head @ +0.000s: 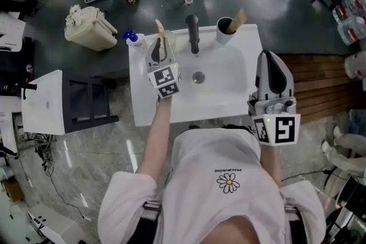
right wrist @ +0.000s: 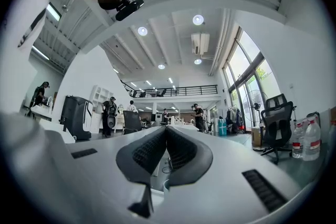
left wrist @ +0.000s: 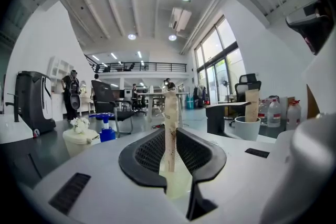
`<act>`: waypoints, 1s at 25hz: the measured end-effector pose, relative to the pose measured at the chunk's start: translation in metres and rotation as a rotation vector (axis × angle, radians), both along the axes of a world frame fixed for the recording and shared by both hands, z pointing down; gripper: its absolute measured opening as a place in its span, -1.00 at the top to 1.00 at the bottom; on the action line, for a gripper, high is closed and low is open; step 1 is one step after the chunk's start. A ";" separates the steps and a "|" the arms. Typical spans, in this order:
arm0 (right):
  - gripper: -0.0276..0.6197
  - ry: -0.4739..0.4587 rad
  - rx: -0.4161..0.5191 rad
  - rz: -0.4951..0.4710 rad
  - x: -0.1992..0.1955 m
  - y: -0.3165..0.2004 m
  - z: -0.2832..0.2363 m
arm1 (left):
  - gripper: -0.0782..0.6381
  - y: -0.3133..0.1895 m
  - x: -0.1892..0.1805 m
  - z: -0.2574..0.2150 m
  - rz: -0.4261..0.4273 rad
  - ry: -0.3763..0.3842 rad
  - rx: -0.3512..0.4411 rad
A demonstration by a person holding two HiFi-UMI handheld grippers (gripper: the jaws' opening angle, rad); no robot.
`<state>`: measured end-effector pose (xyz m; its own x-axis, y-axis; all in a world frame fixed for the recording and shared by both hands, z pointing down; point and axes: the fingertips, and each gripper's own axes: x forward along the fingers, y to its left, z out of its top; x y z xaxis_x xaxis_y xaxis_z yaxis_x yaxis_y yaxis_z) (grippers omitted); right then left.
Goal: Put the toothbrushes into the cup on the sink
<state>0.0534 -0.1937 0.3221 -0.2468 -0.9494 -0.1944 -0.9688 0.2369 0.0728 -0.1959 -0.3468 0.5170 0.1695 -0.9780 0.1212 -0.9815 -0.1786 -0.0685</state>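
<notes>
"Blue-capped pump bottle [head: 132,38] at the back left corner of the sink [head: 143,106]: any trouble there?"

"No, it stands apart. Just right of it, the left gripper [head: 162,46] is clamped low on a toothbrush [head: 160,28], which stands upright above the jaws, over the basin."

"So what could go wrong?"

"The grip is near one end, so I'd guess the brush could swing in the jaws if it brushes against anything. The faucet [head: 193,31] stands between it and the cup [head: 224,32] on the back rim, and a low sideways carry could clip it. The cup also sits close to the edge, so a poke at its lip might tip it."

"And further right?"

"The right gripper [head: 270,60] hangs beside the sink's right edge, its jaws pressed together on nothing."

"The count?"

"Two brushes: the one held, and a second toothbrush [head: 236,20] leaning in the cup. One cup, one faucet, one bottle, two grippers."
</notes>
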 end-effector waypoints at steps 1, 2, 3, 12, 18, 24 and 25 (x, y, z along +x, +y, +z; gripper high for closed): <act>0.88 0.000 0.002 -0.004 -0.001 0.000 0.000 | 0.60 0.000 0.000 -0.005 0.001 0.010 0.007; 0.88 0.000 0.004 -0.008 -0.002 0.000 -0.001 | 0.55 0.001 -0.001 -0.011 0.000 0.022 0.018; 0.88 0.000 0.007 -0.012 -0.003 0.000 -0.002 | 0.54 0.001 -0.002 -0.018 -0.001 0.034 0.033; 0.88 -0.002 0.035 -0.049 -0.011 -0.007 -0.014 | 0.54 0.023 -0.001 -0.139 0.017 0.039 0.278; 0.88 -0.006 0.046 -0.086 -0.021 -0.010 -0.016 | 0.63 0.074 0.013 -0.217 0.029 0.018 0.429; 0.88 -0.012 0.051 -0.101 -0.027 -0.012 -0.013 | 0.73 0.122 0.022 -0.231 -0.002 -0.002 0.459; 0.88 -0.014 0.051 -0.108 -0.029 -0.012 -0.012 | 0.73 0.125 0.023 -0.226 -0.007 -0.020 0.452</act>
